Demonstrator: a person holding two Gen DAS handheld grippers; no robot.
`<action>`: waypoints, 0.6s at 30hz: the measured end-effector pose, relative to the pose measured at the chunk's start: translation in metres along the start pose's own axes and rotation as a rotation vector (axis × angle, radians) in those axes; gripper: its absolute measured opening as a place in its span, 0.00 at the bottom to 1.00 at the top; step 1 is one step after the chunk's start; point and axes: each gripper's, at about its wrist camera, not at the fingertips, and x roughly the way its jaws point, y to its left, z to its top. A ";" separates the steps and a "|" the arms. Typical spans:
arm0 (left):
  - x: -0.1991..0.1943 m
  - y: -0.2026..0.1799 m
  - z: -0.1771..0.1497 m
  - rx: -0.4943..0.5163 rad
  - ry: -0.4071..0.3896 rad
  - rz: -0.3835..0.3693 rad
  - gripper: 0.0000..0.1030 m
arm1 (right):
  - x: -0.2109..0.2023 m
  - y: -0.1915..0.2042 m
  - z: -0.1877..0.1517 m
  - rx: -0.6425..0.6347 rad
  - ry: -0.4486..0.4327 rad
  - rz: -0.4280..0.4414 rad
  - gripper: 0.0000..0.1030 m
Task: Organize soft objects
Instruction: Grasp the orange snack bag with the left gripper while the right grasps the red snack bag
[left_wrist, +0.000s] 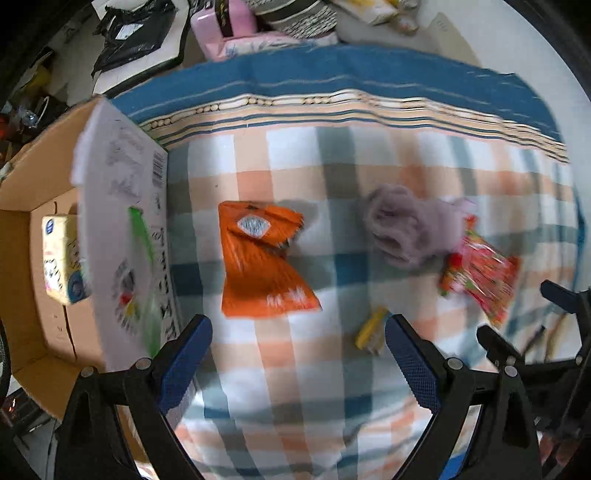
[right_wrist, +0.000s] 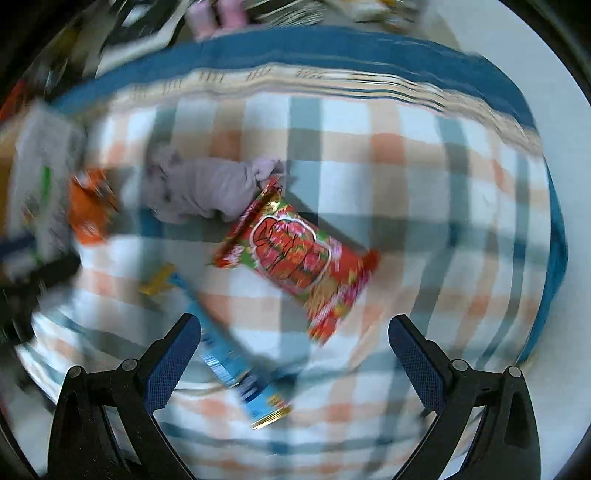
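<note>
An orange snack bag (left_wrist: 264, 260) lies on the checked cloth (left_wrist: 332, 387) ahead of my open, empty left gripper (left_wrist: 298, 354). A grey-purple soft cloth bundle (left_wrist: 406, 230) lies to its right, touching a red flowered packet (left_wrist: 480, 275). A small yellow item (left_wrist: 371, 328) lies near the left gripper's right finger. In the right wrist view the red packet (right_wrist: 299, 254) lies ahead of my open, empty right gripper (right_wrist: 295, 354), the bundle (right_wrist: 207, 192) is behind it, and a blue packet (right_wrist: 236, 365) lies between the fingers. The orange bag (right_wrist: 90, 212) and yellow item (right_wrist: 157, 282) are at left.
A cardboard box (left_wrist: 33, 192) stands at the left with a white printed flap (left_wrist: 125, 236) raised and a tissue pack (left_wrist: 62, 258) inside. Pink items (left_wrist: 225, 26) and clutter lie beyond the cloth's blue far border (left_wrist: 332, 70). The right gripper's frame (left_wrist: 546, 354) shows at right.
</note>
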 end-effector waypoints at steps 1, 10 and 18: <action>0.007 0.002 0.005 -0.014 0.007 0.013 0.93 | 0.008 0.003 0.004 -0.033 0.009 -0.016 0.99; 0.050 0.003 0.028 -0.042 0.103 0.059 0.93 | 0.052 -0.007 0.029 -0.041 0.090 0.025 0.92; 0.069 0.003 0.032 -0.041 0.130 0.050 0.63 | 0.042 -0.025 0.034 0.009 0.121 0.024 0.68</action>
